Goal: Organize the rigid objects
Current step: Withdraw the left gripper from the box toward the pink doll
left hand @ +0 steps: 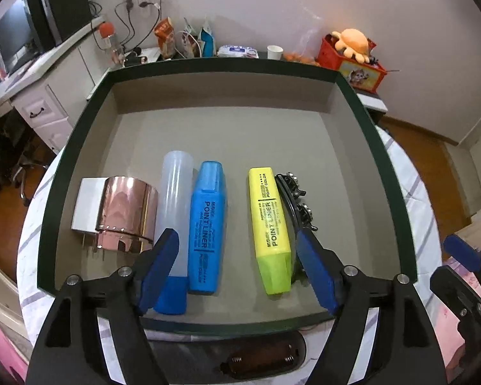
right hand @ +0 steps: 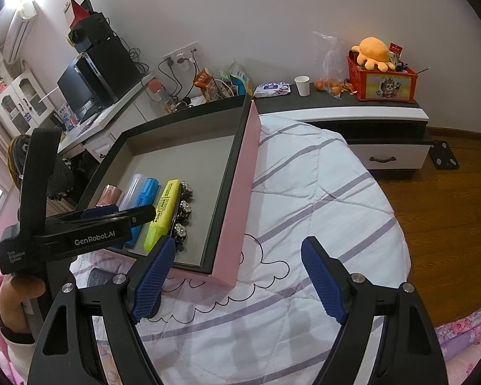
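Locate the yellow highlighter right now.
In the left wrist view, the yellow highlighter lies inside the tray, right of the blue highlighter and directly left of the black hair clip.

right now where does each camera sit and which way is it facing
Left wrist: on the left gripper, looking steeply down into the box at the blue highlighter and yellow highlighter; its open fingers show, nothing held.
Right wrist: on the right gripper, beside the box over the quilt, facing the far wall; its open fingers, the left gripper and a hand show.
Shared: box, both highlighters, orange plush toy.
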### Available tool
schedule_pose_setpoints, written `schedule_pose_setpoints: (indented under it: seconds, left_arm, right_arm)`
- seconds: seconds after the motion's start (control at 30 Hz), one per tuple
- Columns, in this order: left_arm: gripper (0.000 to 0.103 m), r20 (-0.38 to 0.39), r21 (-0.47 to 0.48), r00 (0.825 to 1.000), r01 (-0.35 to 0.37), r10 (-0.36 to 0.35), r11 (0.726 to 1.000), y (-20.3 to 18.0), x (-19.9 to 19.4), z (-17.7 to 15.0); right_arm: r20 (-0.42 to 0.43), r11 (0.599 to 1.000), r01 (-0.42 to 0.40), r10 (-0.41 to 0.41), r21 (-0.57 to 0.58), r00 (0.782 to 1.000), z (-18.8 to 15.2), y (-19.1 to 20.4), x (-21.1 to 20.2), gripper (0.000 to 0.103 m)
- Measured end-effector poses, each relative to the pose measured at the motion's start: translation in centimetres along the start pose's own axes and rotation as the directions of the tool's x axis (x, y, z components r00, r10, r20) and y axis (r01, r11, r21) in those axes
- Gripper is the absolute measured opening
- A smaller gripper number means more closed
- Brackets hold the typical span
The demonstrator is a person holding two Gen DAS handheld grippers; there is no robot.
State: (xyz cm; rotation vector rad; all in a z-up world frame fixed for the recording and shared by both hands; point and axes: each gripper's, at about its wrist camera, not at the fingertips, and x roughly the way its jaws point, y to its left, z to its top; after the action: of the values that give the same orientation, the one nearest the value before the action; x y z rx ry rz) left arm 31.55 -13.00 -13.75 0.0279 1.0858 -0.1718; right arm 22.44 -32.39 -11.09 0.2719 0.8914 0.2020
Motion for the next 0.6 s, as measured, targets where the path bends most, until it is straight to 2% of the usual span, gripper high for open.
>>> schedule_pose_setpoints:
  seconds: [0.07, 0.23, 0.33, 0.43, 0.6]
  left_arm:
    - [0.077, 0.018, 0.001, 1.0, 0.01, -0.01, 1.0, 0.4, -1.2, -0.2]
    - [0.09, 0.093, 0.009, 0.995, 0.037, -0.037, 0.999, 2.0, -5.0, -1.5]
    - [0.098, 0.14, 0.047, 0.989, 0.041, -0.047, 0.998, 2.7, -7.1, -3.2]
    - [0.1, 0.168, 0.089, 0.985, 0.007, -0.022, 0.996, 3.1, -8.6, -5.2]
    - [0.1, 0.169, 0.103, 0.985, 0.008, -0.025, 0.995, 4.1, -9.9, -8.0]
  right_arm:
    - [0.005, 1.0, 0.002, -0.002, -0.003, 1.0, 0.0, 0.1, -0.3, 0.082]
    - [0.012, 1.0, 0.014, -0.014, -0.01, 1.0, -0.3, 0.7, -1.1, 0.082]
    - [0.01, 1.0, 0.022, -0.021, -0.015, 1.0, -0.6, 1.3, -1.5, 0.082]
    - [0.013, 0.999, 0.026, -0.026, -0.022, 1.0, -1.3, 2.4, -2.2, 0.082]
    - [0.007, 0.998, 0.044, -0.044, -0.037, 0.999, -2.5, 4.3, -2.8, 0.082]
